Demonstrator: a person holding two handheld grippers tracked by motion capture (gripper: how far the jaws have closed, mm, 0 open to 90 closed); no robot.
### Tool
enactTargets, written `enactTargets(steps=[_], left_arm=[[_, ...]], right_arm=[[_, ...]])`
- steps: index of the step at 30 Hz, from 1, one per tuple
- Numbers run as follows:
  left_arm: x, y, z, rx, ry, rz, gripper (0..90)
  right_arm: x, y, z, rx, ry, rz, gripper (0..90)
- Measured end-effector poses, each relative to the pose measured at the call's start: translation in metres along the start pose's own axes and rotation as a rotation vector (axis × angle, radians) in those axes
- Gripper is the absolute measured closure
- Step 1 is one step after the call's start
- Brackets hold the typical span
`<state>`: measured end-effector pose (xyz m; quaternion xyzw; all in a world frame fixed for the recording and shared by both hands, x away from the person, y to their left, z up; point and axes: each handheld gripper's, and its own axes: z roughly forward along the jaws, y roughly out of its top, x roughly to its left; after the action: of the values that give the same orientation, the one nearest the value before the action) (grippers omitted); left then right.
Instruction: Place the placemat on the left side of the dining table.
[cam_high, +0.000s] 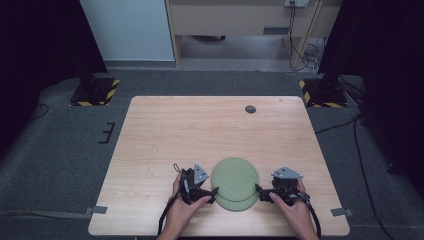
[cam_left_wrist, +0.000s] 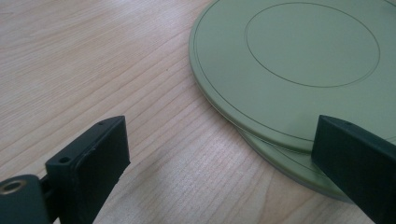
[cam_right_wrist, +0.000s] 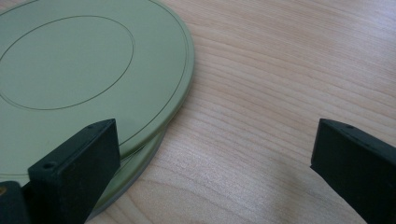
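- far left of the high view, a black stand base with yellow-and-black hazard stripes (cam_high: 95, 91) sits on the grey carpeted floor (cam_high: 60, 150), beside the table's far left corner.
- the light wooden table (cam_high: 200, 130) takes the middle of the scene; a small dark round spot (cam_high: 250, 109) sits near its far edge.
- left hand (cam_high: 181, 209) comes in from the bottom, holding the left gripper (cam_high: 213, 194) low at the near edge of the table, its tips right at the left rim of the plates.
- in the left gripper view its jaws stand wide apart, one over bare wood, the other over the plate rim; nothing is clamped between them.
- two green plates (cam_high: 235, 182) lie stacked between the grippers, near the table's front edge; the top plate (cam_left_wrist: 289, 60) sits shifted off the lower plate (cam_left_wrist: 289, 161), whose rim peeks out on the near side.
- right gripper (cam_high: 260, 194) meets the stack's right rim; in the right gripper view its jaws are spread wide too, one over the plates, the other over wood, gripping nothing.
- right hand (cam_high: 296, 212) holds it from the bottom edge, cable trailing back.
- far right, a second striped stand base (cam_high: 320, 92) on the floor.
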<state>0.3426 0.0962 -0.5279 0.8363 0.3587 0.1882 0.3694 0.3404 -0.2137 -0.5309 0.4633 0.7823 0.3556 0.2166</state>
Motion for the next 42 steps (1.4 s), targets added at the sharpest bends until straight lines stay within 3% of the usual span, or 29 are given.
enactTargets(steps=[5, 17, 22, 42], left_arm=[[-0.0008, -0.0004, -0.0005, -0.003, -0.01, 0.002, 4.2], [-0.0001, 0.0008, 0.0011, -0.003, 0.003, 0.002, 2.5], [-0.0015, 0.0003, -0.0003, -0.013, -0.019, 0.004, 4.0], [-0.0018, 0.0016, 0.0007, -0.014, 0.0, 0.007, 3.4]], right_arm=[[0.0023, -0.0008, -0.0022, 0.005, 0.016, -0.008, 3.9], [0.0035, 0.0008, 0.0001, -0.001, -0.006, -0.012, 2.3], [0.0048, -0.0009, -0.0015, 0.003, 0.011, -0.019, 3.8], [0.0043, 0.0009, 0.0021, 0.002, 0.007, -0.02, 3.0]])
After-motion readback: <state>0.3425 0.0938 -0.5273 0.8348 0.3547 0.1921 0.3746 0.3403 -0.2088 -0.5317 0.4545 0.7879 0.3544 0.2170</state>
